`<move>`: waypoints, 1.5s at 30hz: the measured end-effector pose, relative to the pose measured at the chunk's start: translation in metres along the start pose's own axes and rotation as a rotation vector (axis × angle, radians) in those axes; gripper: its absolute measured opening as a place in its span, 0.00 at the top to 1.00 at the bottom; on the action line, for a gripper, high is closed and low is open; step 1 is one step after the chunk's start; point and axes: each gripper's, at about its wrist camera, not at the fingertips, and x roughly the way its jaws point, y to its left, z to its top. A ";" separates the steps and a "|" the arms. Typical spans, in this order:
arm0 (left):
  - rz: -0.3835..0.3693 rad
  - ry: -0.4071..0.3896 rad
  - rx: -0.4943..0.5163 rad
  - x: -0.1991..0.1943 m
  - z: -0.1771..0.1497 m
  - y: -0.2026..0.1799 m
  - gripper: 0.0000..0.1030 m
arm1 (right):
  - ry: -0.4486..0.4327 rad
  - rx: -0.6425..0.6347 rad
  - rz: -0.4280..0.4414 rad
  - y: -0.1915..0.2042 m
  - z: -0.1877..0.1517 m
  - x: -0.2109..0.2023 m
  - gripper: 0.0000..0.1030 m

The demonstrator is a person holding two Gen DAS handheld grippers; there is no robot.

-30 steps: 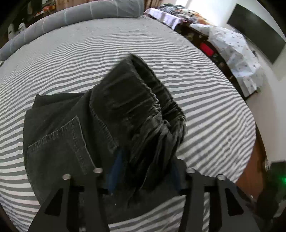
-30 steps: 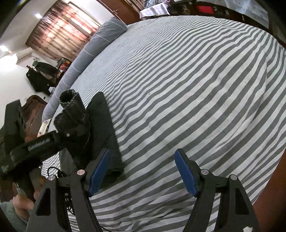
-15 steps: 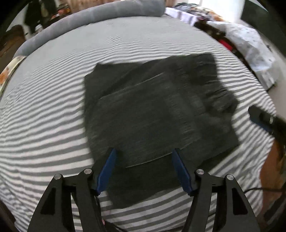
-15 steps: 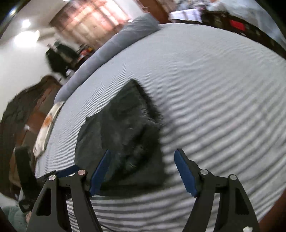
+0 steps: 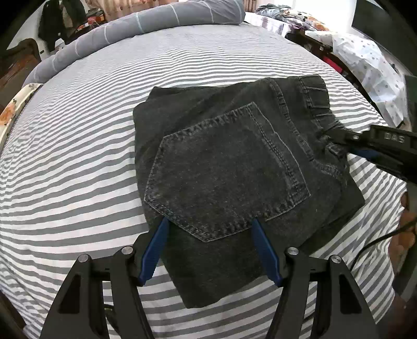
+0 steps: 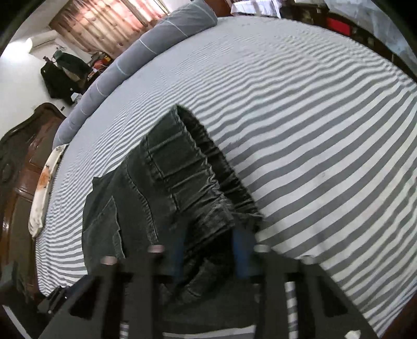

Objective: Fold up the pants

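Observation:
Dark grey denim pants [image 5: 229,169] lie folded on the striped bed sheet [image 5: 78,161], back pocket facing up. My left gripper [image 5: 208,220] hovers open over the fold's near edge, with nothing pinched between its blue pads. My right gripper [image 5: 338,138] comes in from the right and its jaws are closing on the gathered waistband. In the right wrist view the waistband [image 6: 198,177] bunches up between the blurred fingers of the right gripper [image 6: 208,242], and the pants [image 6: 109,221] spread out to the left.
A long grey bolster [image 5: 146,23] lies along the far edge of the bed. Dark wooden furniture [image 6: 15,161] stands on the left. A spotted white cloth [image 5: 370,67] covers furniture beyond the bed's right edge. A black cable [image 5: 378,240] hangs at the right.
The left gripper let go of the bunched pants, which now lie flat and folded. The right gripper swung over to the waistband and closed its wide jaws on it.

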 end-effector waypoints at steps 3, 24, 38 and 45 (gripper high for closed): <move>0.010 -0.005 -0.004 -0.004 0.002 0.003 0.35 | -0.028 0.009 0.008 -0.001 -0.003 -0.018 0.90; -0.019 0.050 -0.020 0.011 -0.016 0.030 0.32 | -0.001 0.009 -0.073 -0.013 -0.022 -0.015 0.80; -0.041 -0.070 -0.048 -0.008 0.015 0.055 0.32 | 0.040 0.038 -0.026 -0.011 -0.037 -0.025 0.59; -0.059 -0.082 -0.065 0.008 0.068 0.070 0.32 | 0.065 0.071 -0.007 -0.013 -0.033 -0.015 0.44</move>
